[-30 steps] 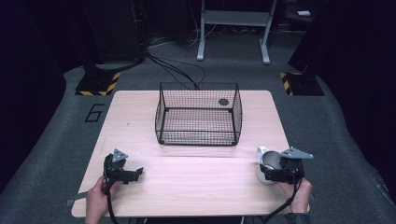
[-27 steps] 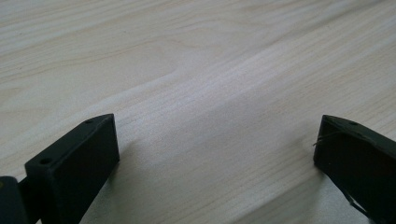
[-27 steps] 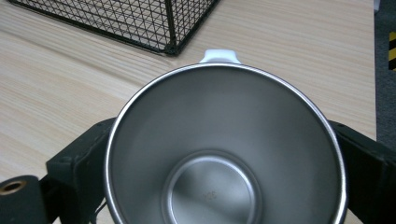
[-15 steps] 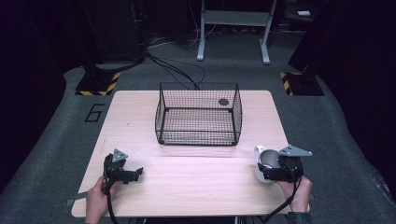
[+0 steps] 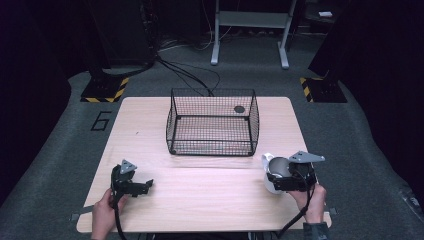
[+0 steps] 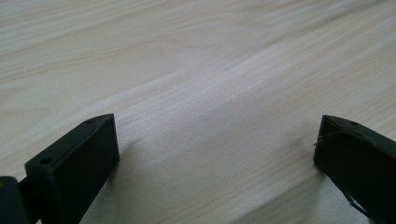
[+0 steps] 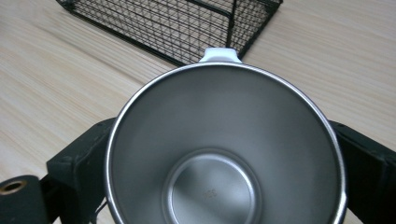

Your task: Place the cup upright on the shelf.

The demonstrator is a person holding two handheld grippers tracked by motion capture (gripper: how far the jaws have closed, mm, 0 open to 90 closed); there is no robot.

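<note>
- Two claws are at work over the wooden surface (image 5: 200, 190), one in each hand of the person, and each has its own role at this moment.
- The right claw (image 5: 287, 179) holds a steel cup (image 7: 224, 154) with a white outside. In the right gripper view the two jaws press on the opposite sides of the cup's wall, so the grip looks firm.
- The cup stays upright with its mouth to the top, and it is empty inside. Its white handle (image 7: 220, 54) points away from the claw, toward the wire basket (image 5: 212, 122), probably so that the jaws can close on the round body without the handle between them.
- The cup is near the right front corner of the basket, at the right part of the surface. If it is already lifted or stands on the wood, the pictures do not tell clearly.
- The left claw (image 5: 131, 184) rests low on the left part of the surface, well apart from the cup and the basket. Its jaws stand wide with only bare wood between them, so it seems to wait.
- The basket is open on top and looks empty, with a small dark round mark (image 5: 239, 109) seen at its far side. It is likely the place for the cup.
</note>
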